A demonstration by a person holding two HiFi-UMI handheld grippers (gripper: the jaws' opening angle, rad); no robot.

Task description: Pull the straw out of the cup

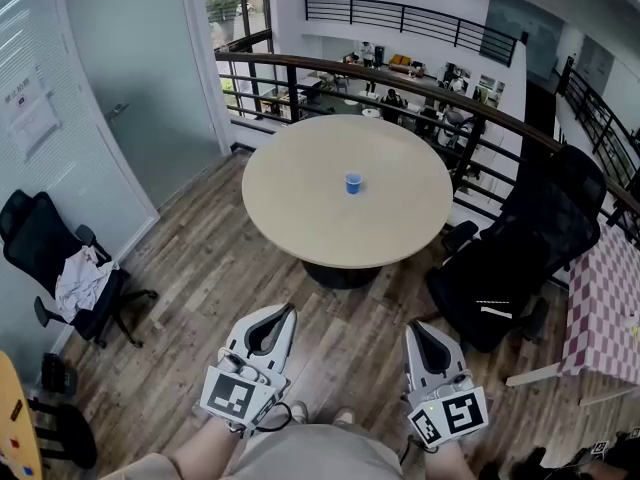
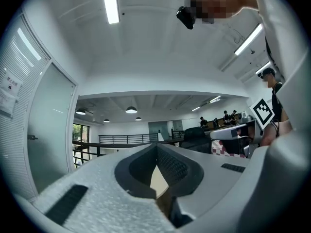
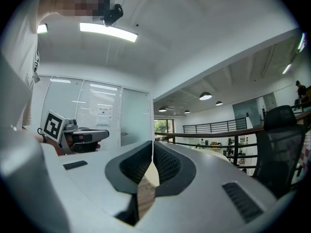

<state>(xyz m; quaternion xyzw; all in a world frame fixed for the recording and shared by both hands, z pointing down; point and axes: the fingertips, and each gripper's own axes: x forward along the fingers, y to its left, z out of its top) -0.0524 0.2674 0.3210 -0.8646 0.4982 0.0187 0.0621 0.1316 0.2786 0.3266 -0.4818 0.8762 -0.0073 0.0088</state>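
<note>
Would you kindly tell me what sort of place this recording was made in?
Probably an office mezzanine: a round meeting table with a black office chair beside it, a glass-walled room on the left, and a railing overlooking people working below.

One round table point(image 1: 300, 208), one blue cup point(image 1: 353, 183). Two black chairs: 9 o'clock chair point(image 1: 40, 243), 3 o'clock chair point(image 1: 540, 238).

The round table point(image 1: 300, 218) has a smooth, matt, pale top, and the floor point(image 1: 210, 268) is wood-grain planking. The cup point(image 1: 353, 183) looks like blue plastic. The left gripper point(image 2: 156, 147) has a grainy, matt grey plastic shell and dark ribbed pads point(image 2: 172, 168). The white cloth point(image 1: 80, 278) on the left is crumpled. The far railing point(image 1: 400, 78) is dark metal.
</note>
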